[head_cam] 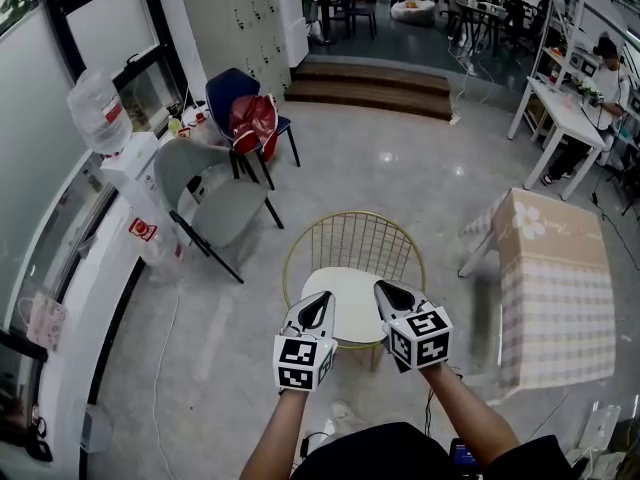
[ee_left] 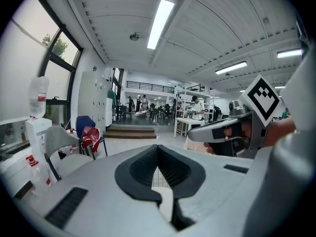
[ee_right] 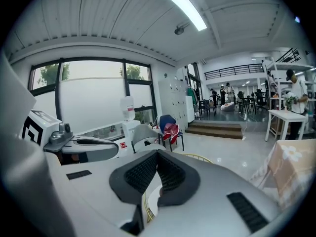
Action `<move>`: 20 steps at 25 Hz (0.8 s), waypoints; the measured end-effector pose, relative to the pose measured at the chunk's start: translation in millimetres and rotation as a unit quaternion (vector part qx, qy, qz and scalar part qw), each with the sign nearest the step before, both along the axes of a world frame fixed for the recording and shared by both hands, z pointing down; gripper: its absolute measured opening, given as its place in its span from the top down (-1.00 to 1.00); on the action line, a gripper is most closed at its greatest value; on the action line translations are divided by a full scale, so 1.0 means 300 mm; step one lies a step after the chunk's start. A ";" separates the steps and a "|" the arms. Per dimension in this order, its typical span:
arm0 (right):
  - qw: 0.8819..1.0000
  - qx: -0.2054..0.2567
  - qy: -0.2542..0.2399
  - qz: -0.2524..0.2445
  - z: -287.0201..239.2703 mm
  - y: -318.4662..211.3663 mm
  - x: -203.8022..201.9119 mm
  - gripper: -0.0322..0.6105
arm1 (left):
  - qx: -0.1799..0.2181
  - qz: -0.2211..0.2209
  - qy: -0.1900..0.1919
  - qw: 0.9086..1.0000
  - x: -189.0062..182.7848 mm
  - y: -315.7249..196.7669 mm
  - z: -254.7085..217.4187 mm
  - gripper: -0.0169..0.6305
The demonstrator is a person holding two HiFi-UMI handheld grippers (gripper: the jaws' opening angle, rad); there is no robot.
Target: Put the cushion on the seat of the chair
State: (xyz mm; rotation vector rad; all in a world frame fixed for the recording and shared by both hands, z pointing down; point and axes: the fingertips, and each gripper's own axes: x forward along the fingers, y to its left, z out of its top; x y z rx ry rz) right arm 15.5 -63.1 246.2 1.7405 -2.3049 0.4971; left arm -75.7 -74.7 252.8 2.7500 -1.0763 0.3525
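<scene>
We held left gripper (head_cam: 321,305) and right gripper (head_cam: 386,291) empty, jaws together; with the cushion (head_cam: 352,298) below our fingertips on the chair (head_cam: 352,236), lifting straight clear seemed wisest.

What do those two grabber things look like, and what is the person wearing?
The left gripper and right gripper are pale grey and taper to a point, with black ribbed pads inside. Each carries a white cube printed with black square markers. The forearms are bare, with no sleeves. A dark top shows below.
</scene>
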 end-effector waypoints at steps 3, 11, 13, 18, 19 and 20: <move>1.000 0.007 -0.003 -0.004 -0.024 0.028 0.000 0.84 | 0.008 -0.002 0.002 1.000 0.011 0.029 -0.030 0.93; 0.999 0.033 -0.020 -0.021 -0.112 0.158 0.034 0.84 | 0.022 -0.011 0.018 1.000 0.078 0.158 -0.098 0.93; 0.999 0.042 -0.023 -0.023 -0.136 0.192 0.050 0.84 | 0.027 -0.009 0.019 0.999 0.110 0.194 -0.113 0.93; 0.998 0.054 -0.028 -0.025 -0.178 0.273 0.080 0.84 | 0.042 0.001 0.018 0.999 0.169 0.290 -0.168 0.93; 0.998 0.056 -0.027 -0.027 -0.185 0.293 0.085 0.84 | 0.045 0.001 0.018 0.999 0.176 0.310 -0.177 0.93; 0.997 0.059 -0.027 -0.030 -0.191 0.315 0.091 0.84 | 0.047 -0.001 0.019 0.999 0.182 0.331 -0.186 0.93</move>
